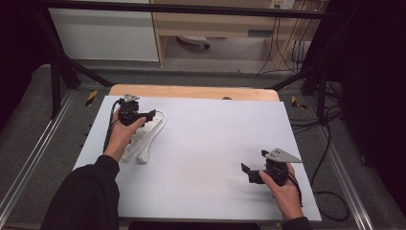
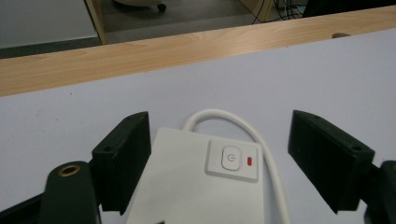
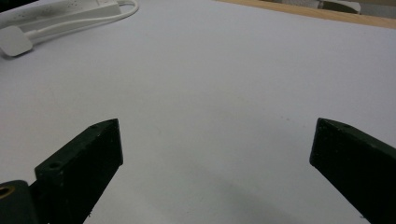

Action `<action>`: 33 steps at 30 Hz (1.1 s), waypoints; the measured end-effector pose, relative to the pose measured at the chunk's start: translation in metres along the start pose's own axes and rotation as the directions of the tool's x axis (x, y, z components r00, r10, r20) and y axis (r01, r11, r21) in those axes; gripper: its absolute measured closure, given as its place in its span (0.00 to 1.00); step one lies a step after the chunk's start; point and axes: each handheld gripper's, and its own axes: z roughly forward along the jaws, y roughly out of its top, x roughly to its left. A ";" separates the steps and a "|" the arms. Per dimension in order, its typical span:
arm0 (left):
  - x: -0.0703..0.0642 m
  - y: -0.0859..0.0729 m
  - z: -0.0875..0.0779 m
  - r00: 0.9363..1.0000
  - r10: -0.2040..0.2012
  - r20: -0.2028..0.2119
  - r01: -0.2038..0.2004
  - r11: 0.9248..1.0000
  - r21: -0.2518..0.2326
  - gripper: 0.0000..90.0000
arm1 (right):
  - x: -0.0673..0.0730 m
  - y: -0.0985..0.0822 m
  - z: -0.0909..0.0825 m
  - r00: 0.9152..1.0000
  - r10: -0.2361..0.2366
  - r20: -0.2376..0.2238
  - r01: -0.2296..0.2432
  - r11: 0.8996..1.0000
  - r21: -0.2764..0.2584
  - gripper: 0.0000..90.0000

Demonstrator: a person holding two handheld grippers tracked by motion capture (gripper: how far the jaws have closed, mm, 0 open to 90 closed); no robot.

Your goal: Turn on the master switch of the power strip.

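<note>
power strip [image 2: 196, 186] lies at the table's [image 1: 206, 143] far left corner, so i bring my left gripper [image 2: 219, 163] astride its switch end, jaws apart, left one touching, right one clear. white, flat, red light by the button, cable looped. my right gripper [image 3: 215, 168] waits wide open, empty, well apart.

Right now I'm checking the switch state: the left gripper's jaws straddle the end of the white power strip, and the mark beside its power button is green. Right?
Not quite. The left gripper does straddle the end of the white power strip, but the mark beside the power button is red, not green. The left gripper view shows it.
</note>
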 end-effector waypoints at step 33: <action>-0.005 -0.006 0.010 0.999 -0.003 0.048 -0.001 0.997 0.073 0.66 | 0.002 0.000 0.001 1.000 -0.003 -0.010 0.003 1.000 0.007 0.04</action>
